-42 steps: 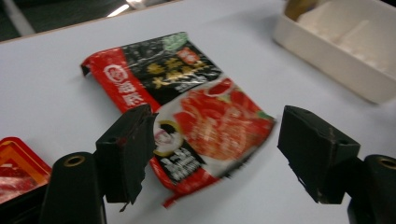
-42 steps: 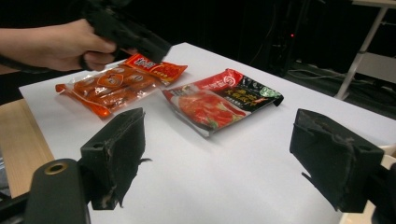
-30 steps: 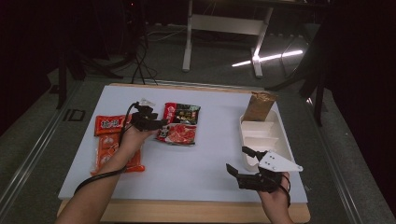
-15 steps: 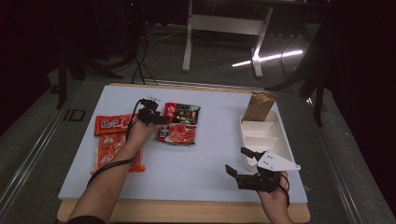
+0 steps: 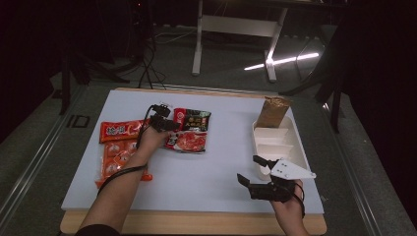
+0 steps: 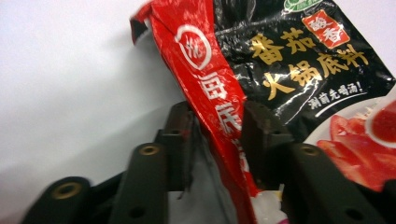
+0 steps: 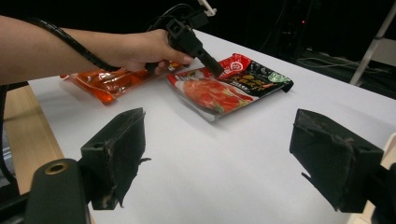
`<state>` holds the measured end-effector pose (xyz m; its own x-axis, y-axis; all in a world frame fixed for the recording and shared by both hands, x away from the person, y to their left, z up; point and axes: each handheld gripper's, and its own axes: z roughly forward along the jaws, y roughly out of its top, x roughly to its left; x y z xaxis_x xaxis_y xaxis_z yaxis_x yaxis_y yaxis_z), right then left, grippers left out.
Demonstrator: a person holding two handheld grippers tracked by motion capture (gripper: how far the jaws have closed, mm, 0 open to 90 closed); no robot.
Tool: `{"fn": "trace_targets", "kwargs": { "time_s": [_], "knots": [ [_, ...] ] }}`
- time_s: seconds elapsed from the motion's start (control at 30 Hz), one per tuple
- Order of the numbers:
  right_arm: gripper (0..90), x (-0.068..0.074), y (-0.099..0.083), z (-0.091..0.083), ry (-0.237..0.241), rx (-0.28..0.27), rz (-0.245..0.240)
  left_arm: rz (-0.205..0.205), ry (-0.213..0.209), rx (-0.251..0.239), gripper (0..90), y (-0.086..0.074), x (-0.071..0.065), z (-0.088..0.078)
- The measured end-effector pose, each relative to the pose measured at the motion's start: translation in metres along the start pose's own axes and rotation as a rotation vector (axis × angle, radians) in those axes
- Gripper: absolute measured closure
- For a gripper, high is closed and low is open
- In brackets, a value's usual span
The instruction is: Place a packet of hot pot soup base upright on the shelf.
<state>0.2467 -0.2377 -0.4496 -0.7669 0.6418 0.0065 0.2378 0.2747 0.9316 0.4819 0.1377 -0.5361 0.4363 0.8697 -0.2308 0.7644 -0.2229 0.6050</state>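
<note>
The left claw (image 6: 212,128) has just been closing, and its jaws now stand to either side of the raised red edge of the soup-base packet (image 6: 289,70); the film is pinched up between the pads and seems already gripped. In the high view that left claw (image 5: 167,124) sits at the packet's (image 5: 192,130) left edge, on the white bench (image 5: 221,172).

The packet looks like a flat, soft foil pouch: light, glossy and probably slippery, limp enough to fold or droop when lifted by one edge. Its contents seem to be a paste or sauce that may shift, so the weight will likely hang from the pinched seam. The sealed border is the sensible hold, since it is the stiffest part and carries no filling; a pinch on the belly of the packet would likely slide. The red strip already buckles between the pads, so a deep bite on the seam seems wise.

The packet lies flat just right of the orange packets (image 5: 120,147) and well left of the white tray (image 5: 275,142). Its long axis runs away from the person, the dark printed end pointing to the far side of the bench and the tomato picture toward the near side.

The right claw (image 5: 255,169) stands open and empty beside the tray's near end, its jaws (image 7: 224,158) wide apart, pointing toward the packet.
</note>
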Motion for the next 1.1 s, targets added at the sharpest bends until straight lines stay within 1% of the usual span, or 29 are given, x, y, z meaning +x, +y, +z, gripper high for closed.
{"fn": "trace_targets", "kwargs": {
  "time_s": [0.03,0.1,0.17,0.2,0.23,0.3,0.4,0.43,0.47,0.5,0.57,0.6,0.63,0.67,0.7,0.73,0.8,0.9,0.97,1.0,1.07,1.1],
  "knots": [
    [18.2,0.000,0.000,0.000,0.002,0.001,0.003,-0.009,-0.002,0.013,69.0,0.001,0.000,0.001],
    [18.2,0.000,0.000,0.000,0.006,0.000,0.007,-0.001,0.012,0.028,71.2,0.003,-0.002,0.001],
    [18.2,0.000,0.000,0.000,0.006,-0.001,0.008,-0.001,0.030,0.033,76.4,0.004,-0.003,0.000],
    [18.2,0.000,0.000,0.000,0.008,-0.003,0.009,0.004,0.043,0.037,78.9,0.005,-0.005,0.000],
    [18.2,0.000,0.000,0.000,0.010,-0.004,0.009,0.018,0.057,0.037,80.3,0.005,-0.006,-0.001],
    [18.2,-0.001,0.000,0.001,0.011,-0.002,0.011,0.034,0.074,0.030,83.7,0.006,-0.009,-0.003],
    [18.2,-0.002,0.000,0.001,0.012,-0.002,0.016,0.030,0.079,0.025,86.3,0.006,-0.010,-0.003],
    [18.4,-0.002,0.000,0.001,0.012,-0.001,0.016,0.034,0.084,0.006,87.8,0.008,-0.013,-0.006],
    [18.4,-0.002,0.000,0.001,0.014,-0.003,0.020,0.035,0.081,-0.001,88.2,0.007,-0.013,-0.007],
    [18.4,-0.002,0.001,0.001,0.012,-0.001,0.022,0.025,0.075,-0.008,88.3,0.007,-0.013,-0.009],
    [18.4,-0.002,0.001,0.000,0.006,-0.004,0.020,0.034,0.076,-0.026,88.7,0.007,-0.015,-0.013],
    [18.4,-0.002,0.001,0.000,0.009,-0.002,0.025,0.029,0.070,-0.039,88.7,0.007,-0.016,-0.016],
    [18.4,-0.002,0.001,0.000,0.007,-0.001,0.028,0.036,0.066,-0.047,88.8,0.008,-0.017,-0.019],
    [18.5,-0.002,0.001,0.000,-0.001,-0.006,0.026,0.037,0.060,-0.066,89.1,0.008,-0.018,-0.022],
    [18.4,-0.003,0.001,-0.001,-0.002,-0.008,0.029,0.039,0.050,-0.080,89.1,0.009,-0.019,-0.026],
    [18.4,-0.003,0.002,-0.001,0.002,-0.010,0.032,0.048,0.050,-0.091,89.1,0.009,-0.021,-0.029],
    [18.4,-0.003,0.002,-0.001,0.000,-0.004,0.031,0.045,0.029,-0.116,89.1,0.009,-0.024,-0.036],
    [18.3,-0.003,0.003,0.000,-0.004,0.011,0.026,0.066,0.010,-0.145,89.1,0.009,-0.030,-0.045],
    [18.2,-0.003,0.003,0.000,-0.007,0.016,0.028,0.067,0.007,-0.154,89.1,0.009,-0.032,-0.048],
    [15.6,-0.003,0.003,0.001,-0.010,0.027,0.031,0.085,0.000,-0.169,89.1,0.008,-0.036,-0.053],
    [15.5,-0.003,0.004,0.001,-0.017,0.023,0.020,0.089,-0.005,-0.174,89.3,0.008,-0.039,-0.056],
    [15.5,-0.004,0.004,0.001,-0.014,0.022,0.016,0.112,-0.015,-0.188,89.3,0.007,-0.043,-0.062]
  ]
}}
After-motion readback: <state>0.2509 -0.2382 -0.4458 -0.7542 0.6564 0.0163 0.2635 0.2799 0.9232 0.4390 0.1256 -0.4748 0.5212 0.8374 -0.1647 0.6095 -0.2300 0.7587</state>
